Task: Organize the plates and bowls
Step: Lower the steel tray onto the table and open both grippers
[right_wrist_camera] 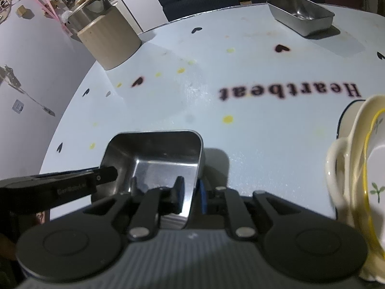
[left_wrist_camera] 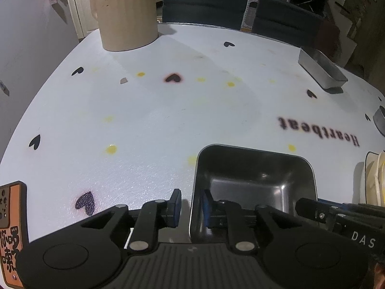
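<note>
both the left gripper [left_wrist_camera: 191, 207] and right gripper [right_wrist_camera: 190, 197] straddle the near metal tray's [left_wrist_camera: 252, 168] walls with jaws slightly apart, not clamped, while the far tray [right_wrist_camera: 300, 16] waits unstacked, so sorting looks barely begun.

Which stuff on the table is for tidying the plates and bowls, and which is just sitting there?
For the job:
near metal tray
far metal tray
cream dishes

Just sitting there:
beige crock
orange tag
chairs

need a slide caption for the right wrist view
Right tongs straddle the near wall of a steel tray beside stacked cream dishes.
</note>
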`<state>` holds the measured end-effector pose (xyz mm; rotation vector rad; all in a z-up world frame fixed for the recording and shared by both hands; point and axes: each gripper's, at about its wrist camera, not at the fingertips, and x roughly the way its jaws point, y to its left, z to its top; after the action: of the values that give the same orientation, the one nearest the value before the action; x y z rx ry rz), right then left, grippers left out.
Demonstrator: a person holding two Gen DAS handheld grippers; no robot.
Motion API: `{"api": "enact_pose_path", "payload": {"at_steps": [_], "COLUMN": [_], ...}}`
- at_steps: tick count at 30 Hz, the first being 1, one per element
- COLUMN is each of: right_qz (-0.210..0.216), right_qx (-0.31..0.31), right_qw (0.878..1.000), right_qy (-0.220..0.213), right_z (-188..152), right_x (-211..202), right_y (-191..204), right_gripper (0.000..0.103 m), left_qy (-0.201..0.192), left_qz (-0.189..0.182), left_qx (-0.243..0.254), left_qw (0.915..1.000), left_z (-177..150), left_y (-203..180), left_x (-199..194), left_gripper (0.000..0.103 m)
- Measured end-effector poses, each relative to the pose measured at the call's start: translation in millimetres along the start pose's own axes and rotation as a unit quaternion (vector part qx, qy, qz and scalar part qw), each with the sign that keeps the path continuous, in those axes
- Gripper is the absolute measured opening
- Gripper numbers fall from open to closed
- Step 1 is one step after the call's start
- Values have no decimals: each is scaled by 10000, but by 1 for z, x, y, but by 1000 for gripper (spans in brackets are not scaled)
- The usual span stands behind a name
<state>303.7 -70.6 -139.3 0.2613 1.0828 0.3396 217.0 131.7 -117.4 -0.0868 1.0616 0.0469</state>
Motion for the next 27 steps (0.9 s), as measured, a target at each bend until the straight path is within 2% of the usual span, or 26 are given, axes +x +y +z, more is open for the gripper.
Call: {"api": "enact_pose_path", "payload": {"at_steps": [3,4,9,13,16,18,19,24,27], "right_qz": [-3,-5,6,53,57,60,50,-66,-97], "right_qx": [4,8,86,7,-132,-177,-182,-138,-168], "right_qw": [10000,10000,9997,9996,9993,9987,9984,9969,9955], "right_qy": [-7,-20,-208,-272,-348,-467,-530,-776,-927], "right_z": [0,0,0,1,0,0,1,3,5], "right_x": [0,0,-5,-9,-13,-18,-21,-34,-44], "right_y": [0,0,0,1,4,5,4,-2,-7], "right_gripper": [20,21,42,54,65,79,81,90,96], "left_qy": [-5,-7,-77,-141,-227,-288,-317,-525,-692], "left_qz": [-6,-18,-115,-140,-108,-67,-47,65,69], "left_qx": [10,14,4,12,49,17,-1,-123,-210], "left_qw": [10000,10000,9999,9998,9997,9996,9995,9985,9974], "left_z": [0,0,0,0,0,0,-1,-1,1], "left_y": [1,1,1,1,0,1,2,5,4], "left_x": [-1,-1,-7,-14,-21,-26,-28,-42,-51], "left_gripper": [23,26,48,72,84,90,93,102,103]}}
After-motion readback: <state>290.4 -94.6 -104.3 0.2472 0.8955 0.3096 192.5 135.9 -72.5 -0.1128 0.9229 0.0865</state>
